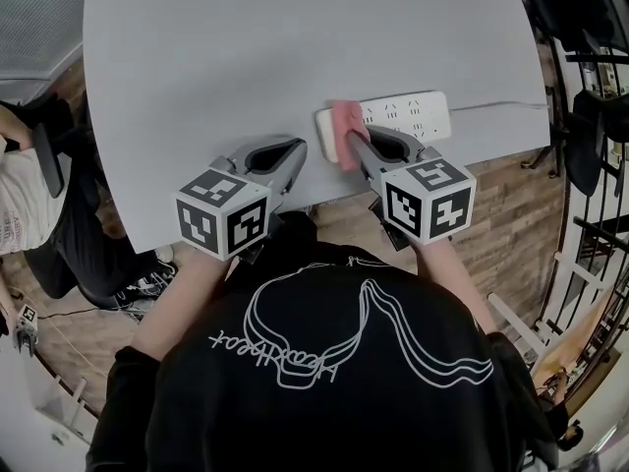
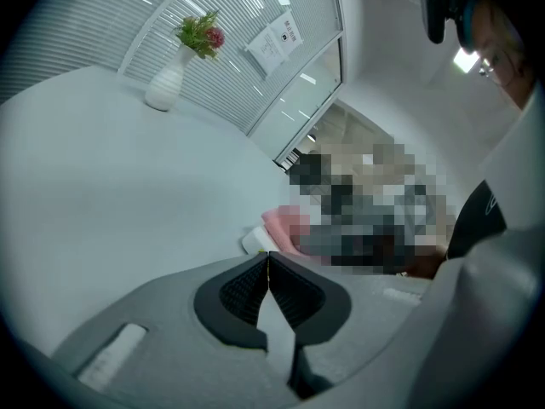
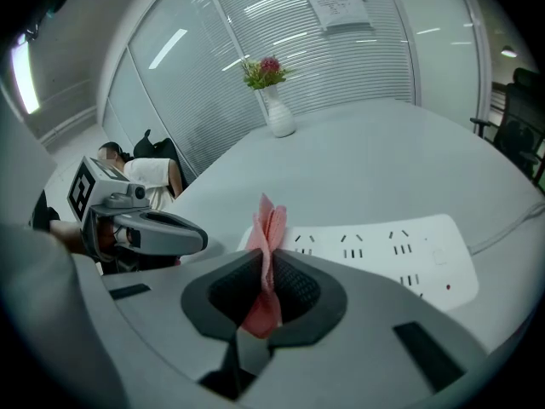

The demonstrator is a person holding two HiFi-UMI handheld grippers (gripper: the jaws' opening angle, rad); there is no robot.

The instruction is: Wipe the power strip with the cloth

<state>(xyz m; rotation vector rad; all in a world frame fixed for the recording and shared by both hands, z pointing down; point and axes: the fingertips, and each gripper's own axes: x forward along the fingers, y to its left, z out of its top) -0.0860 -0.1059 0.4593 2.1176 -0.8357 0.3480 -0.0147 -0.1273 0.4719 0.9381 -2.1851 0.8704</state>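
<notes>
The left gripper [image 1: 287, 153] is pointing over the near edge of the grey table [image 1: 246, 57], its jaws pressed together on nothing. Just to its right, the right gripper [image 1: 356, 139] is pinching a crumpled pink cloth [image 1: 344, 126] that is lying on the left end of the power strip [image 1: 408, 116], a flat white bar with rows of sockets.

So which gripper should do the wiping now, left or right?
Probably the right. The right gripper is shut on the pink cloth at one end of the power strip; the left gripper is shut on nothing, off to the side.
</notes>
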